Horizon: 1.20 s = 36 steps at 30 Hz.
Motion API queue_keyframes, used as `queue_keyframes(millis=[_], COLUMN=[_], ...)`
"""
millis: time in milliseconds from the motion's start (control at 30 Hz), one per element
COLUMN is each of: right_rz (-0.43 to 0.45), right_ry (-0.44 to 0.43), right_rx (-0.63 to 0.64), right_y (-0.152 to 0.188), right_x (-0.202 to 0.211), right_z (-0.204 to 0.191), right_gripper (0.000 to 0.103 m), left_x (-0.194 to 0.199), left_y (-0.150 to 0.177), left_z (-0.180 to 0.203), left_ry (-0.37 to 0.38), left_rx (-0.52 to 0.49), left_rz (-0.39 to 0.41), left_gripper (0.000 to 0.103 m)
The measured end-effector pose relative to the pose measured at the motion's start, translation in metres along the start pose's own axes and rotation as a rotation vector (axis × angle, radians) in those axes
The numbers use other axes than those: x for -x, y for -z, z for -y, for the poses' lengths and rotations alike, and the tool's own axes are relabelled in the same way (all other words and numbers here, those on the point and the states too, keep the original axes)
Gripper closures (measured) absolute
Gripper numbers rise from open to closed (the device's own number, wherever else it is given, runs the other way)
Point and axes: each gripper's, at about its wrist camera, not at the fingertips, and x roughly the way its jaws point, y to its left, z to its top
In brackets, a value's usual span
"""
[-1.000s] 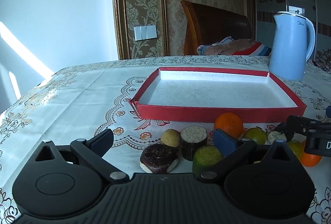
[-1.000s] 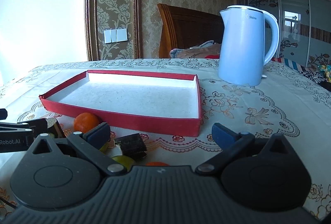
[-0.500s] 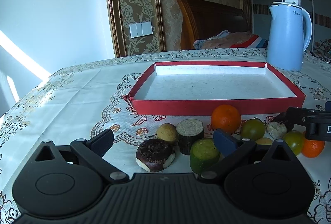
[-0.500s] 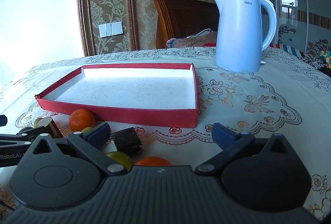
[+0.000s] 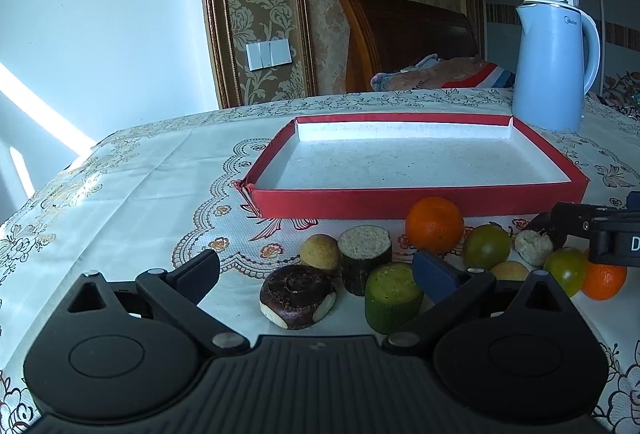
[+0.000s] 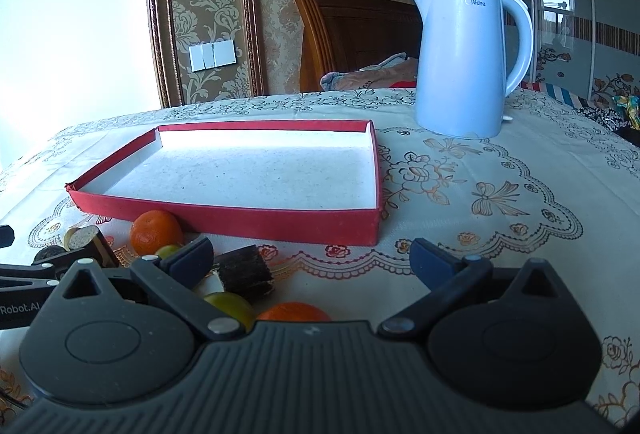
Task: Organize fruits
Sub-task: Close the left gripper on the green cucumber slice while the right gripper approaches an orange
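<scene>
A shallow red tray with a white floor lies on the tablecloth, with nothing in it. In front of it sit several fruits: an orange, a green cylinder piece, a brown round piece, a dark cylinder with a pale top, a yellow ball and green tomatoes. My left gripper hangs open just above the brown and green pieces. My right gripper is open too, over a dark chunk, a green fruit and a second orange.
A pale blue kettle stands behind the tray's right corner. A wooden chair with clothes on it sits beyond the table's far edge. Bare tablecloth stretches right of the tray. The right gripper's body shows at the right edge.
Both grippers have lifted and tilted a little, so the tray and kettle sit lower and nearer in view. The fruits lie where they were. Both jaws stay open.
</scene>
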Motion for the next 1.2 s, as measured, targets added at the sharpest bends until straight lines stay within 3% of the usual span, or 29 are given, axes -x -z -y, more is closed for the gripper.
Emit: queue_keyframes(millis=[367, 500, 667, 733, 767, 800, 933, 1033, 1133, 1200], right_rz=[-0.042, -0.027, -0.016, -0.030, -0.035, -0.038, -0.039, -0.033, -0.042, -0.042], right_ry=[-0.031, -0.021, -0.013, -0.012, -0.015, -0.019, -0.031, -0.030, -0.046, -0.052], right_rx=[-0.052, -0.018, -0.017, -0.016, -0.016, -0.014, 0.002, 0.023, 0.031, 0.045], right_y=[-0.005, -0.004, -0.001, 0.000, 0.001, 0.002, 0.004, 0.004, 0.005, 0.006], right_x=[0.014, 0.030, 0.037, 0.035, 0.033, 0.033, 0.032, 0.033, 0.033, 0.035], right_z=[0.030, 0.045, 0.061, 0.062, 0.063, 0.062, 0.060, 0.057, 0.056, 0.055], right_gripper=[0.000, 0.000, 0.000, 0.000, 0.000, 0.000, 0.000, 0.000, 0.000, 0.000], left_x=[0.003, 0.006, 0.004, 0.005, 0.004, 0.002, 0.000, 0.001, 0.003, 0.002], left_y=[0.001, 0.005, 0.005, 0.005, 0.005, 0.005, 0.007, 0.007, 0.007, 0.007], left_z=[-0.004, 0.011, 0.018, 0.020, 0.021, 0.023, 0.030, 0.031, 0.027, 0.026], left_ry=[0.037, 0.050, 0.042, 0.040, 0.069, 0.083, 0.064, 0.063, 0.122, 0.133], left_rx=[0.011, -0.080, -0.118, -0.116, -0.120, -0.126, -0.172, -0.177, -0.155, -0.144], left_rz=[0.001, 0.013, -0.001, -0.002, -0.022, -0.046, -0.041, -0.041, -0.050, -0.050], left_gripper=[0.000, 0.000, 0.002, 0.017, 0.033, 0.041, 0.042, 0.048, 0.072, 0.071])
